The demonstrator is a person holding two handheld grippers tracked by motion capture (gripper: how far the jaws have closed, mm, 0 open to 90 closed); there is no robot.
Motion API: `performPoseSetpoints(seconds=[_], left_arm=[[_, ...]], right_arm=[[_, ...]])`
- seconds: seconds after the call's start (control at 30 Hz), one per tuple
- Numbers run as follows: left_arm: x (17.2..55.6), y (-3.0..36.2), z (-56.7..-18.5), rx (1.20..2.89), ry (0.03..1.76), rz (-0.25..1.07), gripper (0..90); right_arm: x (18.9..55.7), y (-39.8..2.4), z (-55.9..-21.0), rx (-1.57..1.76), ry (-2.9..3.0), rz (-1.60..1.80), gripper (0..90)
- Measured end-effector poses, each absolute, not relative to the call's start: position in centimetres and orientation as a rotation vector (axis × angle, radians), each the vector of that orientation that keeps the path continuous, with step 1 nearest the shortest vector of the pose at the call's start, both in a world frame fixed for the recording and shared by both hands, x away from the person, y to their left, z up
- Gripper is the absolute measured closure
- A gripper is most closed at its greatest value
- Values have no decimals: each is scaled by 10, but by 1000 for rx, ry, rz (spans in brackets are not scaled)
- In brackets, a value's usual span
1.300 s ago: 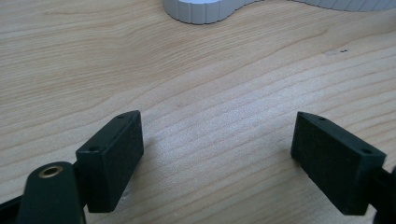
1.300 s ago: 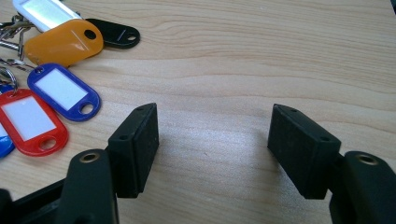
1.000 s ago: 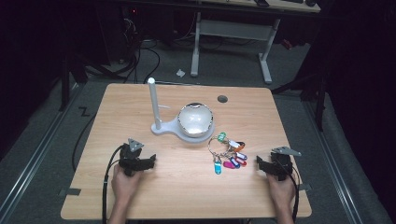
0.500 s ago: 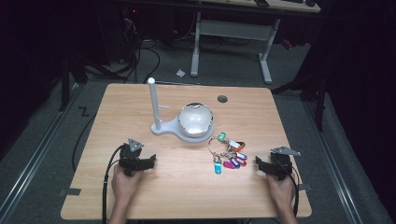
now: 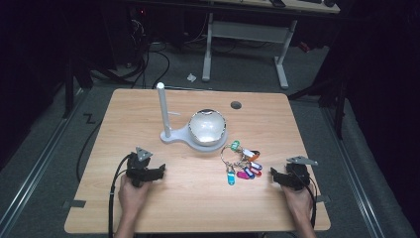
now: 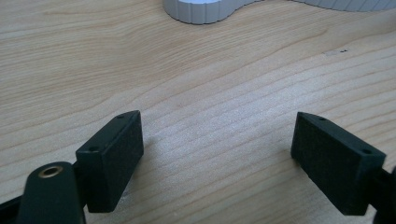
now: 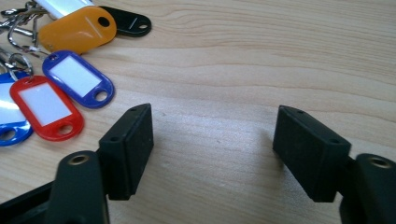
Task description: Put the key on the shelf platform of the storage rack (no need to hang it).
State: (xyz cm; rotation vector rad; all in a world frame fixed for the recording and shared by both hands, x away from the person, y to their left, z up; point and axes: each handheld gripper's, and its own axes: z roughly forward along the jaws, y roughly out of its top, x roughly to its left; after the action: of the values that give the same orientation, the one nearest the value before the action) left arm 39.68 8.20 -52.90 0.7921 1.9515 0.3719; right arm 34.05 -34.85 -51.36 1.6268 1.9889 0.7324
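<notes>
Claws are both sitting low over the wooden bench, each one held in a hand at the near edge. Left claw is resting near the left front, jaws spread wide apart with nothing between them; the left gripper view is showing only bare wood grain in the gap. The grey edge of the white stand base is lying ahead of that claw, well apart from it. Right claw is sitting at the right front, jaws also wide apart and empty, pointing toward the key tag bunch. That bunch is lying flat on the bench just in front of the stand, between the two claws but nearer the right one, not touching it. In the right gripper view a red tag, a blue-violet tag, an orange tag and a black tag are fanning out up and left of the left jaw; the red one is lying just beside that jaw. A white post is standing upright on the stand, with a rounded shiny dome sitting beside it.
</notes>
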Motion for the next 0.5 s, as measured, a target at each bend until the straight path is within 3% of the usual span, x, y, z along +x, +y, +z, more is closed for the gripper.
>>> performPoseSetpoints(seconds=[0.5], left_arm=[[397, 82, -529, 795, 1950, 372, 173]], right_arm=[[325, -325, -497, 1502, 2067, 826, 437]])
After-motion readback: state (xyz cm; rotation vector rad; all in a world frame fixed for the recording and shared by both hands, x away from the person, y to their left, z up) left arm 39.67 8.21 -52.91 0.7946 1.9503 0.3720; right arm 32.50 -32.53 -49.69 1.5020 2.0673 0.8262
